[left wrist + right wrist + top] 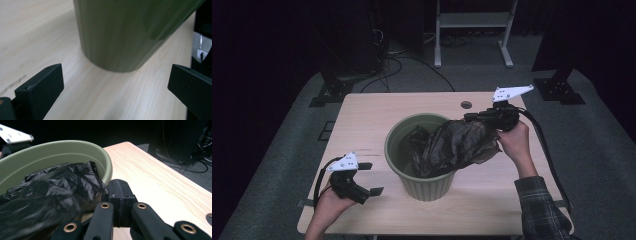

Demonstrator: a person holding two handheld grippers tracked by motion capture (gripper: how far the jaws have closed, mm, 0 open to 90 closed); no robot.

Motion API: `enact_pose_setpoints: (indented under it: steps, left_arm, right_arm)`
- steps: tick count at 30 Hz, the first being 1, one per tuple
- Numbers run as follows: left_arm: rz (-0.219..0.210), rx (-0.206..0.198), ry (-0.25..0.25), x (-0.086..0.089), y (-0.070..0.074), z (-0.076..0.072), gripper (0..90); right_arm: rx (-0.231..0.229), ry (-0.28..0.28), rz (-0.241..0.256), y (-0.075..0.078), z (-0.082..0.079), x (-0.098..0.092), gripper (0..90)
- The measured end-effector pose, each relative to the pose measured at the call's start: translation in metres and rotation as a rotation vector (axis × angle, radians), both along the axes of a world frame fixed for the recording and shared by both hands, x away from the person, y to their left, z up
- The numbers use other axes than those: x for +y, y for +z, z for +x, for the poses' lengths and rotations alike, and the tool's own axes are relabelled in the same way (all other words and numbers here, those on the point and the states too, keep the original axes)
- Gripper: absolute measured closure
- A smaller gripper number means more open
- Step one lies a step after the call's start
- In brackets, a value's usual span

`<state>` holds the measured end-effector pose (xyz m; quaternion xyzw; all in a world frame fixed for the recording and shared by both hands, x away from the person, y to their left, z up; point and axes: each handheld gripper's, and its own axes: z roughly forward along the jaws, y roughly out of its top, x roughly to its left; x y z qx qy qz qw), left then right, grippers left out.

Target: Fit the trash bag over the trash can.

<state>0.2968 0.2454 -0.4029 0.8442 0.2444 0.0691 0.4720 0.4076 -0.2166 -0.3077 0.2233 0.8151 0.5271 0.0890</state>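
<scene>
High view is showing a black plastic bag (457, 145) lying half inside a green bin (424, 187), with its lower part sinking into the bin's mouth and its upper part draping over the right side of the rim towards the right gripper (482, 118). That gripper is clamping the bag's upper edge, its jaws pressing together on the crinkled film just above and to the right of the rim; in the right gripper view the two jaws are meeting with the bag (50, 197) bunching at their left, and the bin's rim (106, 162) is curving just behind them. The bin is standing upright near the middle of a light wooden table (362, 120). The left gripper (371, 178) is resting low at the bin's left, near the table's front edge, with its jaws standing wide apart and holding nothing; the left gripper view is looking between them at the bin's ribbed green wall (125, 35), which is sitting close ahead but apart from both jaws.
</scene>
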Motion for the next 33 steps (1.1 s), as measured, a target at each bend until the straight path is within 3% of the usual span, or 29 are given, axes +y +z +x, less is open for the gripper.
enact_pose_setpoints:
  steps: [6, 7, 8, 16, 27, 33]
  left_arm:
    - [-0.031, -0.040, -0.040, -0.007, 0.033, -0.005, 0.0]
    - [-0.031, -0.040, -0.040, -0.007, 0.033, -0.005, 0.0]
    - [-0.044, -0.046, -0.061, -0.011, 0.045, -0.006, 0.0]
    - [-0.059, -0.077, -0.130, -0.035, 0.083, -0.006, 0.0]
    - [-0.083, -0.121, -0.216, -0.070, 0.114, 0.002, 0.0]
    - [-0.102, -0.130, -0.268, -0.092, 0.128, 0.006, 10.4]
  right_arm:
    - [0.013, 0.016, -0.003, -0.004, 0.001, 0.007, 89.9]
    - [0.012, 0.017, -0.003, -0.004, 0.001, 0.008, 89.9]
    - [0.013, 0.020, -0.001, -0.004, 0.001, 0.009, 89.9]
    - [0.014, 0.029, -0.011, -0.004, 0.002, 0.015, 89.8]
    - [0.010, 0.043, -0.013, -0.004, 0.003, 0.024, 89.8]
    - [0.008, 0.045, -0.010, -0.003, 0.004, 0.026, 89.8]
